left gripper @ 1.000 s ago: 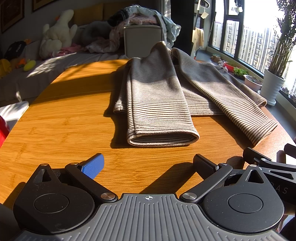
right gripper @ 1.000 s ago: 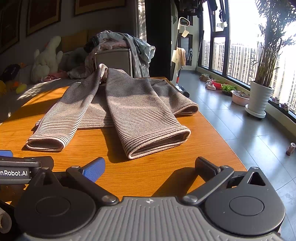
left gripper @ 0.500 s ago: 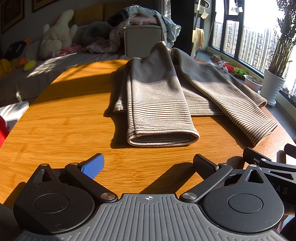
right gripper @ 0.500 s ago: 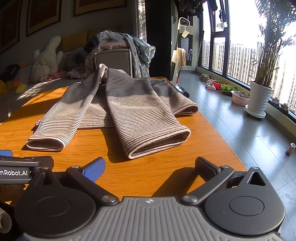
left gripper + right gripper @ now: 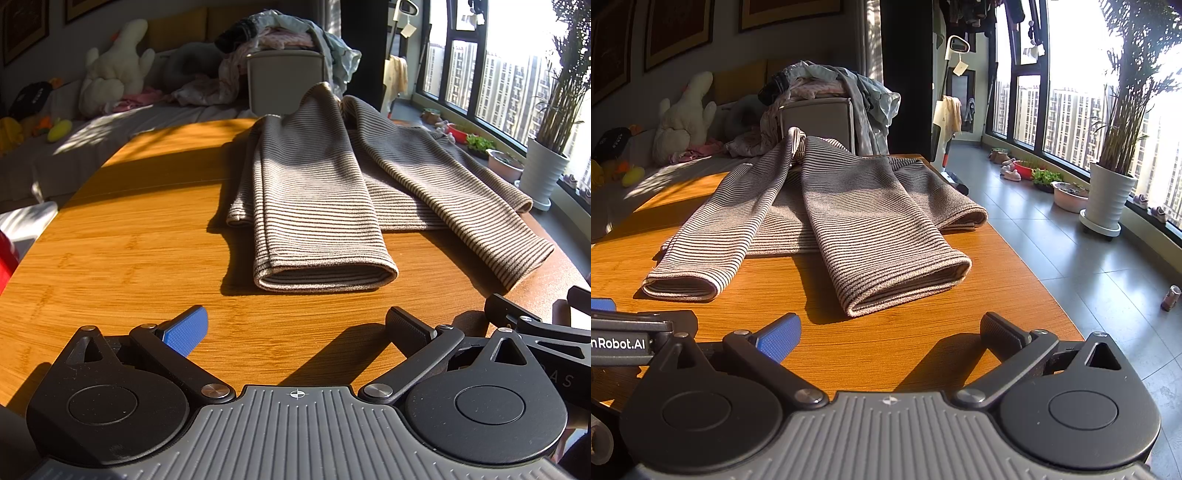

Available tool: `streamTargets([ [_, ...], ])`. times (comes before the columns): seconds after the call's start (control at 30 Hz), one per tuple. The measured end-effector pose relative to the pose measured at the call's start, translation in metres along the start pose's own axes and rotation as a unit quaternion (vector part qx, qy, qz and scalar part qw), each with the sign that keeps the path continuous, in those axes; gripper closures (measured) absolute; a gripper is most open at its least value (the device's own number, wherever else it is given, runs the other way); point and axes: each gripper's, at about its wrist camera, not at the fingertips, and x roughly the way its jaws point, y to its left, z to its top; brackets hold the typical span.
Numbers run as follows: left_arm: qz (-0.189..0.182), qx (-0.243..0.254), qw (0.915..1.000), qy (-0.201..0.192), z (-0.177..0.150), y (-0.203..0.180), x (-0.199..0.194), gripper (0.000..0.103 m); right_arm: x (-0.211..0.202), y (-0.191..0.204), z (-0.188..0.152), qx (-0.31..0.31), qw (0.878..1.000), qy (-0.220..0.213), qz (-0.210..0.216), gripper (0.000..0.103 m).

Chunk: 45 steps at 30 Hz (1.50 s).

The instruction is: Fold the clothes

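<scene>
The striped sweater point(image 5: 325, 184) lies in the middle of the frame on the wooden table point(image 5: 129, 236), with its 2 sleeves stretched toward the cameras. The left gripper point(image 5: 295, 328) sits at the bottom of the frame, spread wide and empty, just short of the nearest cuff. The right gripper point(image 5: 890, 330) is also released, holding nothing. The knit looks soft, light and limp, so I think it will sag and slide a little on the smooth wood. The thick cuffs point(image 5: 908, 291) seem the best places to pinch.
</scene>
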Motion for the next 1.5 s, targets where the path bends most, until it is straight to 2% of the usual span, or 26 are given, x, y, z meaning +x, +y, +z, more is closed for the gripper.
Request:
streamTargets([
  [0.8,0.001,0.001,1.0000,0.000,0.000,-0.001,0.000,0.000,0.000,0.001,-0.001,-0.001,1.000,-0.002,0.002,0.000],
  [0.97,-0.009,0.012,0.9999,0.007,0.004,0.001,0.002,0.000,0.001,0.000,0.000,-0.005,1.000,0.002,0.004,0.000],
  [1.07,-0.029,0.004,0.9994,0.021,0.015,0.008,0.005,0.000,0.004,-0.003,0.006,-0.002,1.000,0.014,0.017,0.000],
  [1.13,-0.051,-0.007,0.9986,0.013,0.027,0.014,0.004,0.000,0.003,-0.009,0.012,0.008,0.999,0.022,0.039,0.000],
  [1.2,-0.069,-0.006,0.9976,-0.005,0.042,0.018,0.003,0.000,-0.002,-0.018,0.024,0.014,0.998,0.012,0.057,0.000],
  [1.33,-0.091,0.009,0.9946,-0.049,0.080,0.021,0.013,0.000,-0.001,-0.030,0.055,0.004,0.998,-0.035,0.059,0.000],
  [1.43,-0.099,0.011,0.9925,-0.072,0.104,0.018,0.039,0.000,0.022,-0.035,0.086,0.003,0.996,-0.051,0.078,0.000],
  [1.5,-0.106,0.010,0.9919,-0.069,0.121,0.017,0.064,0.000,0.045,-0.033,0.106,-0.005,0.995,-0.053,0.086,0.000],
])
